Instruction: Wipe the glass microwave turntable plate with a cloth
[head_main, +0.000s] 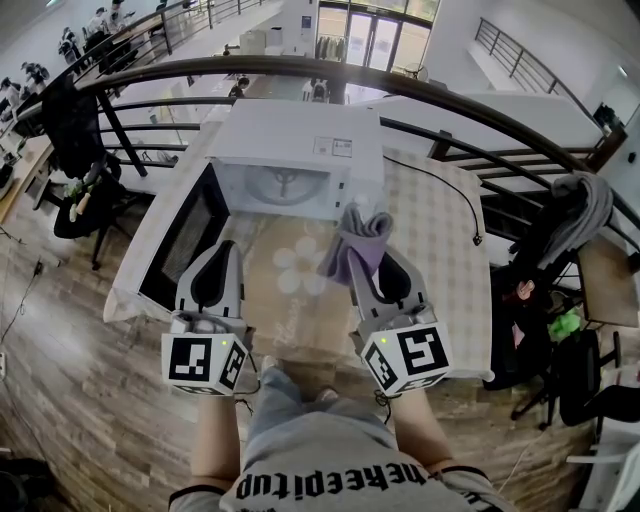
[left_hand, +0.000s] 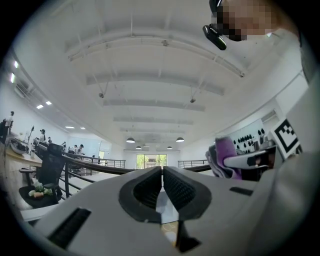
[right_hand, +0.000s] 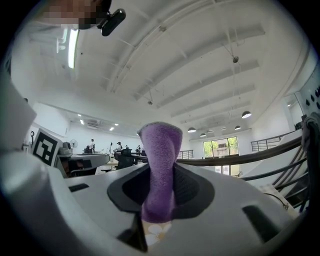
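Note:
The white microwave (head_main: 300, 145) stands on the table with its door (head_main: 185, 235) swung open to the left. Inside it the glass turntable plate (head_main: 284, 184) lies flat. My right gripper (head_main: 362, 258) is in front of the microwave, tilted upward and shut on a purple cloth (head_main: 356, 238), which sticks up between the jaws (right_hand: 159, 160). My left gripper (head_main: 224, 250) is beside the open door, also raised, shut with nothing in it (left_hand: 162, 175). The left gripper view shows the cloth (left_hand: 223, 152) off to the right. Both grippers are apart from the plate.
The table carries a pale checked cloth with flower prints (head_main: 300, 265), and a black cable (head_main: 440, 190) runs across its right side. A dark curved railing (head_main: 420, 100) passes behind the microwave. Office chairs (head_main: 75, 140) stand to the left, and a chair with clothes (head_main: 570, 220) to the right.

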